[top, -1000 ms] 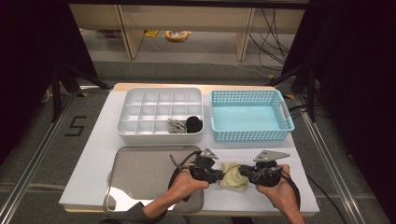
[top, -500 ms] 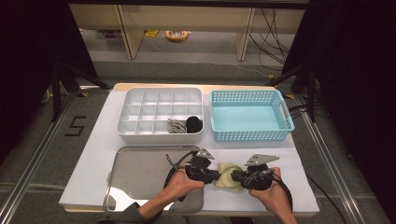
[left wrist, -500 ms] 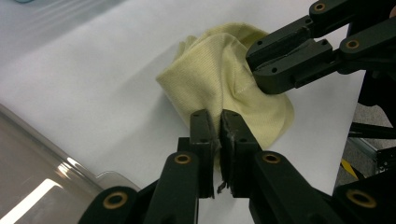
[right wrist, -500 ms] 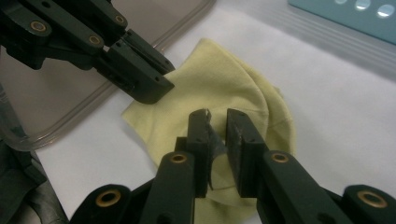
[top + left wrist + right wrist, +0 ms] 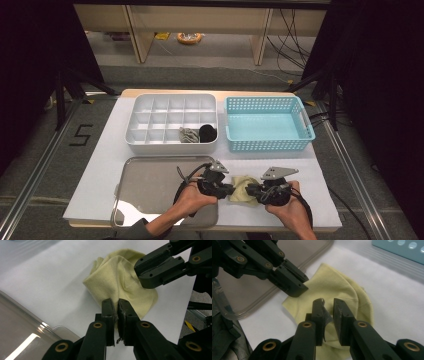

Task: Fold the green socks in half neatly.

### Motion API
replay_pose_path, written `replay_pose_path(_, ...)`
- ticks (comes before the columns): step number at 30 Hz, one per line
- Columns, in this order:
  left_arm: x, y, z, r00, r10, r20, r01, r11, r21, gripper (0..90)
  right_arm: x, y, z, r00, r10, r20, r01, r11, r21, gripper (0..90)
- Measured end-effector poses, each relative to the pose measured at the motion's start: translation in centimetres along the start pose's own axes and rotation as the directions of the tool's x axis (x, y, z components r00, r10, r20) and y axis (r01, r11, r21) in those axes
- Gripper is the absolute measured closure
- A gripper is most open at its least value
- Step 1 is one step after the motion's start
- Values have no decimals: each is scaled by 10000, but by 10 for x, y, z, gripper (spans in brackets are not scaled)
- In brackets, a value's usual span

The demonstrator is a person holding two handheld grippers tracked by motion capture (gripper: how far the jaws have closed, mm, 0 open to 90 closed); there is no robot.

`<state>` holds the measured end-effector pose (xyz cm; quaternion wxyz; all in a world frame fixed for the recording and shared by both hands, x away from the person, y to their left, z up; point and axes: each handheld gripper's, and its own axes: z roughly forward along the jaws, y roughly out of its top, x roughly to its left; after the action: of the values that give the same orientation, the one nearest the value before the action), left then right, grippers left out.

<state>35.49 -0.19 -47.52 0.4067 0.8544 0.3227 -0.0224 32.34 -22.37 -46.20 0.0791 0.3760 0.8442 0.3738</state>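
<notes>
Since the earlier frame our right gripper (image 5: 251, 189) has edged in toward the left one, and the cloth (image 5: 242, 188) between them is bunched tighter; the left gripper (image 5: 231, 189) has kept its place.

We work at the near edge of the table (image 5: 100, 175), a little right of its middle. Nearest to us are our two hands, the left hand (image 5: 192, 195) and the right hand (image 5: 285, 202), each around a gripper, the two pointing at each other. The pale yellow cloth lies crumpled on the white table top just right of the tray (image 5: 145, 190), near but not on it.

In the left gripper view our left gripper (image 5: 117, 312) has its jaws together on a fold at the near edge of the cloth (image 5: 120, 282) — a pinch, with fabric squeezed between the pads. The other gripper comes in from the upper right, its tip on the cloth's far side.

In the right gripper view our right gripper (image 5: 328, 308) stands over the cloth (image 5: 344, 287) with a narrow gap between its jaws; a little fabric rises into that gap, but we cannot tell whether the pads press on it.

Farther off, toward the far edge, stand the white divided box (image 5: 172, 107) at the left — a grey item (image 5: 189, 135) and a black item (image 5: 207, 132) in its near-right compartments — and the blue basket (image 5: 267, 122) at the right.
</notes>
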Motion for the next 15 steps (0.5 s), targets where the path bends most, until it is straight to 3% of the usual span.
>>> replay_pose_path(4, 0, 1, -3, 10000, 71, -22, -71, 10000, -58, 833, 4, 0, 2, 10000, 18, -97, -17, 9999, 125, 797)
replay_pose_path(7, 0, 1, -4, 10000, 12, -50, -12, 10000, -67, 834, 4, -2, 7, 9997, -260, -24, 260, 9996, 77, 797)
replay_pose_path(13, 0, 0, -4, 10000, 73, -21, -73, 10000, -26, 836, 5, -5, 15, 9998, -81, 166, 69, 9972, 751, 797)
replay_pose_path(15, 0, 1, -4, 10000, 79, -49, -79, 10000, -33, 838, 6, -5, 15, 9998, -143, 143, 135, 9983, 568, 796)
